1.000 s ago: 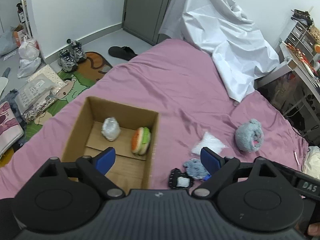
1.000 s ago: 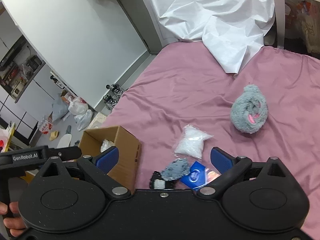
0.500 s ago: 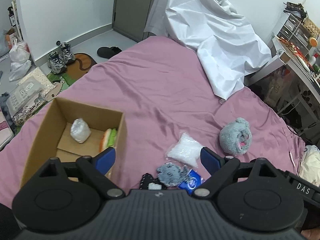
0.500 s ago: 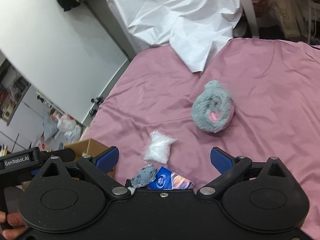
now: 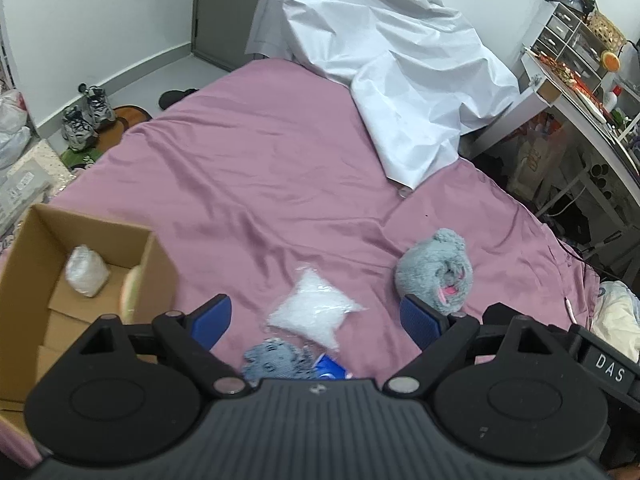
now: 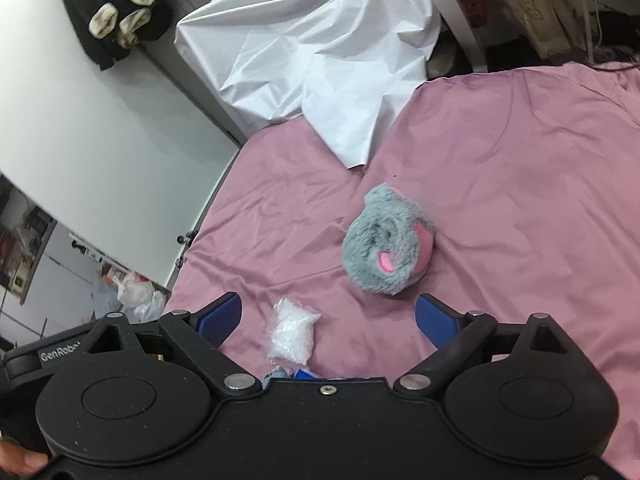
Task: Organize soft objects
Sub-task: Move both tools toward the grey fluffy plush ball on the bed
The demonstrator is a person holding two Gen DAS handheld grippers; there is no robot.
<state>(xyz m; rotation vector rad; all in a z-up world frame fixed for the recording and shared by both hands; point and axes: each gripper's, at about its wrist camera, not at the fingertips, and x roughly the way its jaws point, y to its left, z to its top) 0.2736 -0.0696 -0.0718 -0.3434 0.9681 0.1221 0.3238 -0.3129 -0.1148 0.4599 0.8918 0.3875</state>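
Grey plush (image 6: 387, 240) beyond parted fingers (image 6: 434, 318)

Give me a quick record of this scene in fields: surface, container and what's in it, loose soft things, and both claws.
surface: pink bedsheet
container: cardboard box, open, at the bed's left edge
in box: clear bag of white filling; a round item by the right wall, mostly hidden
loose on bed: grey plush toy; white stuffing bag; small grey knit piece; blue packet
left claw: open, empty
right claw: open, empty, jaws just closed a little
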